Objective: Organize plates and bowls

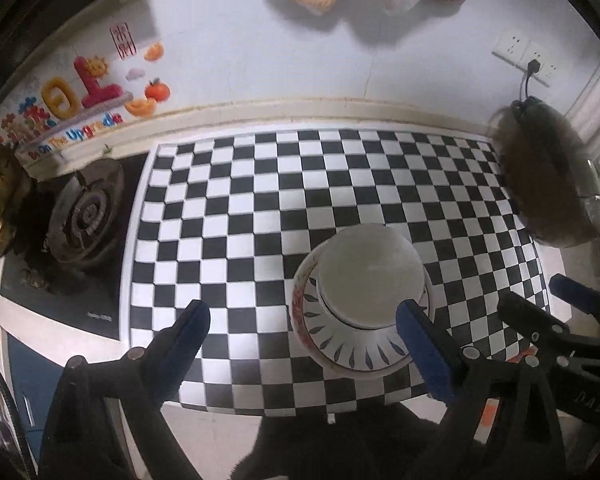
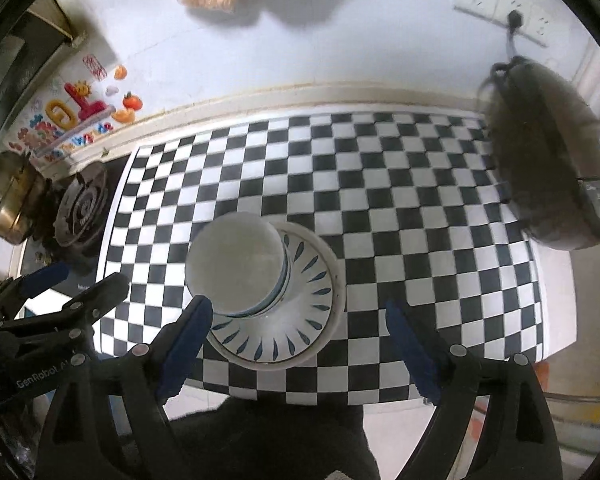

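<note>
A plain white ceramic bowl [image 2: 236, 264] sits nested inside a larger white bowl with blue leaf-shaped strokes [image 2: 296, 328], on the black-and-white chequered surface [image 2: 400, 208] near its front edge. Both the left tongs [image 1: 304, 328] and right tongs [image 2: 296, 328] hang above the stack, spread wide and empty. Stacking looks complete; the next move likely calls for finding any remaining dish, though none shows.

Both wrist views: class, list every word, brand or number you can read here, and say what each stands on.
"On The Upgrade": colourful wall sticker behind the stove.
"10": large figures on that sticker, seen reversed.
"GenRobot": black body of the left gripper, cut off after that.
Red characters above the sticker: too small to read.
White print on the stove front edge: blurred, unreadable.
</note>
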Motion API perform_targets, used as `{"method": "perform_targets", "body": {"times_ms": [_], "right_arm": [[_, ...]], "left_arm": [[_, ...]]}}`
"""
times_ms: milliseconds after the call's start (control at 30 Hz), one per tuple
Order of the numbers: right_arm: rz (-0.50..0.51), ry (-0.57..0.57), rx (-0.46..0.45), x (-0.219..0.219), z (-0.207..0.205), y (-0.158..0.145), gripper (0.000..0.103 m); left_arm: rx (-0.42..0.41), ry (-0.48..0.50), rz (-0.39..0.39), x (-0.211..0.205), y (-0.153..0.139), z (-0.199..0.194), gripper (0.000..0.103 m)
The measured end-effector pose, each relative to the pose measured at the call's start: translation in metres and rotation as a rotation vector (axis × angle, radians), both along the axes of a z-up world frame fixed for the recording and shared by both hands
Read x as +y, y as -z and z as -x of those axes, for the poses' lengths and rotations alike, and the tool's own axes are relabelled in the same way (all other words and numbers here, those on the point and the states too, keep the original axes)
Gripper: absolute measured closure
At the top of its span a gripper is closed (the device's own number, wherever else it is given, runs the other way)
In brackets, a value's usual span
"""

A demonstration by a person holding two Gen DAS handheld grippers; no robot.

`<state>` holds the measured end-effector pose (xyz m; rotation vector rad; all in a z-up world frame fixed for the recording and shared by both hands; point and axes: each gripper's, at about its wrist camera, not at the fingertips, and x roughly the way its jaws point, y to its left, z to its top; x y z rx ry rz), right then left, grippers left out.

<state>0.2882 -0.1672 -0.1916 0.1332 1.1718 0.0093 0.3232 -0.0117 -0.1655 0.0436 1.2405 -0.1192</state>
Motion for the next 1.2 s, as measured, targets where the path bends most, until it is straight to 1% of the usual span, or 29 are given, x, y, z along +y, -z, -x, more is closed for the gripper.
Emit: {"method": "perform_targets", "body": {"times_ms": [133, 267, 433, 633, 933, 1033, 1200], "right_arm": [[0.015, 0.021, -0.069, 0.001, 0.017, -0.025, 0.012], [0.038, 0.036, -0.160, 0.000, 0.037, -0.056, 0.012], [0.080, 0.038, -0.264, -0.003, 0.069, -0.096, 0.012], [0.113, 0.030, -0.356, -0.003, 0.117, -0.132, 0.012], [0.140, 0.018, -0.453, 0.005, 0.208, -0.168, 0.012], [0.150, 0.012, -0.473, 0.010, 0.237, -0.179, 0.012], [0.173, 0.006, -0.496, 0.020, 0.281, -0.192, 0.012]], "left_arm": [[-0.090, -0.012, -0.006, 0.005, -0.030, 0.012, 0.008], [-0.165, -0.020, -0.009, 0.006, -0.057, 0.027, 0.008], [-0.246, -0.043, -0.018, 0.003, -0.087, 0.060, 0.008], [-0.299, -0.067, -0.010, 0.000, -0.111, 0.105, 0.008], [-0.376, -0.108, -0.039, 0.003, -0.150, 0.183, 0.008], [-0.397, -0.124, -0.043, 0.006, -0.164, 0.212, 0.008], [-0.423, -0.133, -0.052, 0.010, -0.178, 0.251, 0.008]]}}
